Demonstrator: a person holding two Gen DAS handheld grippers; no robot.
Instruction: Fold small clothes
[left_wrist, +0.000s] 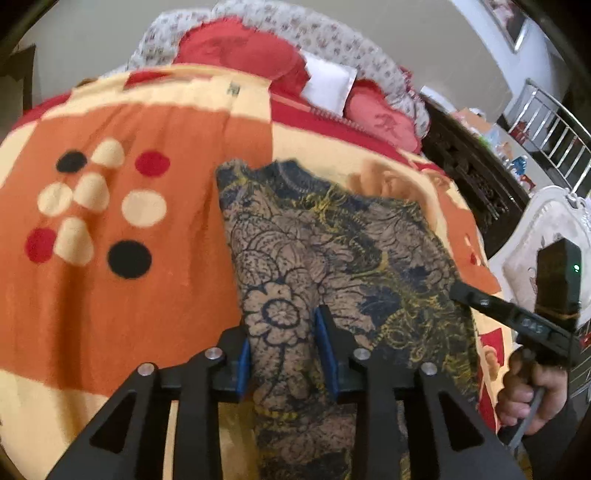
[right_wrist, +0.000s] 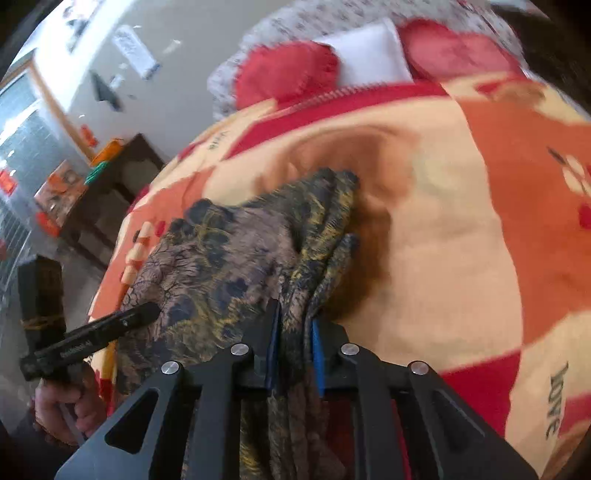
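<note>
A small brown garment (left_wrist: 332, 258) with a dark blue and yellow flower print lies on the bed blanket (left_wrist: 129, 295). My left gripper (left_wrist: 284, 354) has its blue-padded jaws apart, with the garment's near end lying between them. My right gripper (right_wrist: 293, 347) is shut on a bunched edge of the garment (right_wrist: 221, 258) and holds it slightly raised. The right gripper also shows in the left wrist view (left_wrist: 517, 317) at the garment's right side. The left gripper shows in the right wrist view (right_wrist: 96, 332) at the garment's left side.
The blanket (right_wrist: 461, 240) is orange, cream and red with dots. Red and white pillows (left_wrist: 325, 85) lie at the head of the bed. A dark wooden cabinet (left_wrist: 472, 173) and a white chair (left_wrist: 546, 236) stand on one side. A dark side table (right_wrist: 110, 192) holds boxes.
</note>
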